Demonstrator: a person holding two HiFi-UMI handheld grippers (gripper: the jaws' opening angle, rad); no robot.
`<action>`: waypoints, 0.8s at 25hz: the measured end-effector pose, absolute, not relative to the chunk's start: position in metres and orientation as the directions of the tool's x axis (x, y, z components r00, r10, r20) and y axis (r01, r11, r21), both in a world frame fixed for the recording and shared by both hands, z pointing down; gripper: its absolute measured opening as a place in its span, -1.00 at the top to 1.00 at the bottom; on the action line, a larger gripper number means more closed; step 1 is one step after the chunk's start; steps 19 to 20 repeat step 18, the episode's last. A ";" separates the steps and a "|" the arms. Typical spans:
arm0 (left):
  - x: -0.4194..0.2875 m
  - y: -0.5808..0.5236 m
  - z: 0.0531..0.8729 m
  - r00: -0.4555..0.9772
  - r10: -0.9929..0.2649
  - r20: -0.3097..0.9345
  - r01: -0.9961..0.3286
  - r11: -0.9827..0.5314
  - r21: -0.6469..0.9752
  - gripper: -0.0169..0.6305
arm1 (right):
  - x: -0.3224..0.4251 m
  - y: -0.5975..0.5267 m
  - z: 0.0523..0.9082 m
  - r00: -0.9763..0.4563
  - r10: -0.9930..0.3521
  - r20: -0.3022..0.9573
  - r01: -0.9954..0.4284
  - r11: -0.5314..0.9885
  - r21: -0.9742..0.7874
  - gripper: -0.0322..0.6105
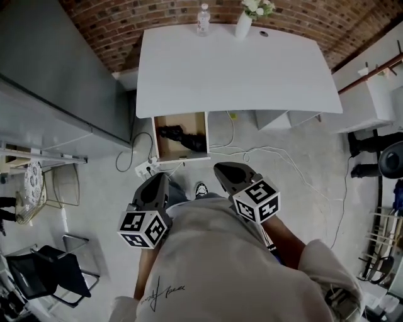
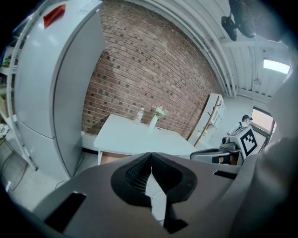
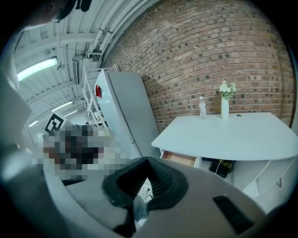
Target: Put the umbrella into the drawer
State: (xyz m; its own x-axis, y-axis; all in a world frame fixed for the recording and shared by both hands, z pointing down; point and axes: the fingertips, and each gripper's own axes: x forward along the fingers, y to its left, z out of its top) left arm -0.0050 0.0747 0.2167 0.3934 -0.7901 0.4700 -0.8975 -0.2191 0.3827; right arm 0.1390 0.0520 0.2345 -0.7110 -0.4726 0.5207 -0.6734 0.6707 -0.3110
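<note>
The drawer [image 1: 181, 153] under the white table's left end stands pulled out, and the black folded umbrella [image 1: 182, 138] lies inside it. My left gripper [image 1: 158, 178] and right gripper [image 1: 223, 168] hang close to my body, a step back from the drawer, both pointing toward it. In the left gripper view the left gripper [image 2: 150, 155] has its jaw tips touching with nothing between them. The right gripper [image 3: 148, 160] is likewise shut and empty in its own view, where the open drawer [image 3: 179, 159] shows below the table edge.
The white table [image 1: 239, 69] carries a water bottle [image 1: 203, 19] and a vase of flowers [image 1: 245, 22] at its far edge. A grey fridge [image 1: 56, 69] stands left. Cables [image 1: 252, 151] and a power strip [image 1: 146, 168] lie on the floor. A black chair [image 1: 44, 277] stands near left.
</note>
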 end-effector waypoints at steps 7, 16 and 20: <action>0.001 0.075 0.227 0.396 -0.775 0.493 -0.895 -0.207 0.394 0.89 | 0.142 0.049 0.235 -0.690 -0.499 0.525 -0.690 0.672 -0.268 0.85; 0.001 0.077 0.229 0.379 -0.774 0.507 -0.909 -0.210 0.360 0.89 | 0.139 0.046 0.239 -0.693 -0.495 0.524 -0.687 0.674 -0.272 0.85; 0.003 0.076 0.230 0.385 -0.769 0.509 -0.907 -0.216 0.361 0.89 | 0.139 0.045 0.240 -0.694 -0.496 0.522 -0.687 0.673 -0.274 0.85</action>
